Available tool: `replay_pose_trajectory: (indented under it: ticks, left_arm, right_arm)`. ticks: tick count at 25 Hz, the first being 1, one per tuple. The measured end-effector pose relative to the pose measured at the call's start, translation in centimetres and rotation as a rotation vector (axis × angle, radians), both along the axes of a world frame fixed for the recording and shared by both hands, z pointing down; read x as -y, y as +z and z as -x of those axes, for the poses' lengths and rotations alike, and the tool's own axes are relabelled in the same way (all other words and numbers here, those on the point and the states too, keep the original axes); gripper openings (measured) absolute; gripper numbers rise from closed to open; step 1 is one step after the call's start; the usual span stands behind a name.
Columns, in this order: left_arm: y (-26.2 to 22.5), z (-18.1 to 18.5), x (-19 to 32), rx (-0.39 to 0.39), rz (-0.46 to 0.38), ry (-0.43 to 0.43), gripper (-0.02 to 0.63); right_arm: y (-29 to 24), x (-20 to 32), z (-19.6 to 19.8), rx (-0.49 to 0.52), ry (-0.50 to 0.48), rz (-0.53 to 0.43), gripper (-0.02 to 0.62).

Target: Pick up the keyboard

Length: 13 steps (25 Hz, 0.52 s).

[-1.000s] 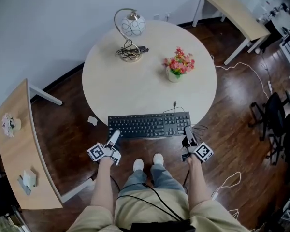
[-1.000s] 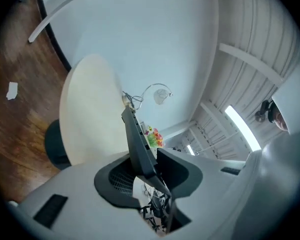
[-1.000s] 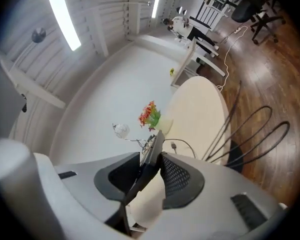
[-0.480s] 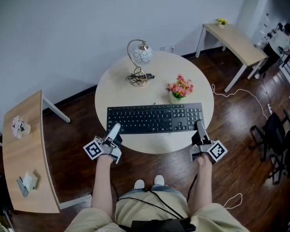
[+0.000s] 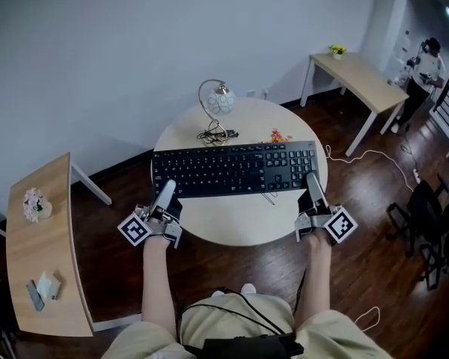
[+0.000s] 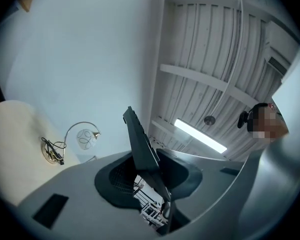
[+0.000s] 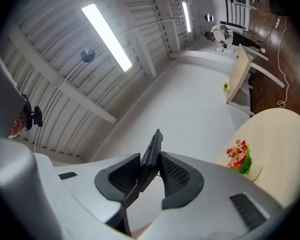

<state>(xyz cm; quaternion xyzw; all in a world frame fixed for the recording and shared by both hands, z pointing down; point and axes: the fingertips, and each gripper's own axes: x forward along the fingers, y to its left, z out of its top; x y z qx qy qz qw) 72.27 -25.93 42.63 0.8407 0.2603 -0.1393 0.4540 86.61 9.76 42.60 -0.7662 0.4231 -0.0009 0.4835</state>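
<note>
The black keyboard hangs in the air above the round table, held level by both ends. My left gripper is shut on its left end; in the left gripper view the keyboard shows edge-on between the dark pads. My right gripper is shut on the right end, and in the right gripper view the keyboard is likewise pinched edge-on. Both grippers tilt upward toward the ceiling. The keyboard's cable dangles below it.
A desk lamp stands at the table's far side, a pot of flowers mostly hidden behind the keyboard. A curved side table lies left, a long desk far right. A person stands at the far right.
Both grippers have risen with the keyboard, lifting it off the table's near edge and up in front of the lamp and flowers. The view has pulled back from the table.
</note>
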Motion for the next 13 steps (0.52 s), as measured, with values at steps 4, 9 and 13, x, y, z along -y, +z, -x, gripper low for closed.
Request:
replay_pose_trajectory:
  ticks: [4, 9, 13]
  left_arm:
    - [-0.2, 0.0, -0.3, -0.003, -0.017, 0.008, 0.092]
    - [0.3, -0.1, -0.4, -0.006, -0.008, 0.012, 0.092]
    - [0.3, 0.1, -0.9, -0.018, -0.002, 0.015, 0.092]
  right_arm:
    - [-0.7, -0.2, 0.1, -0.036, -0.004, 0.005, 0.141]
    - [-0.5, -0.4, 0.2, -0.042, -0.004, 0.002, 0.141]
    - [-1.3, -0.9, 0.8, -0.101, -0.009, 0.022, 0.141]
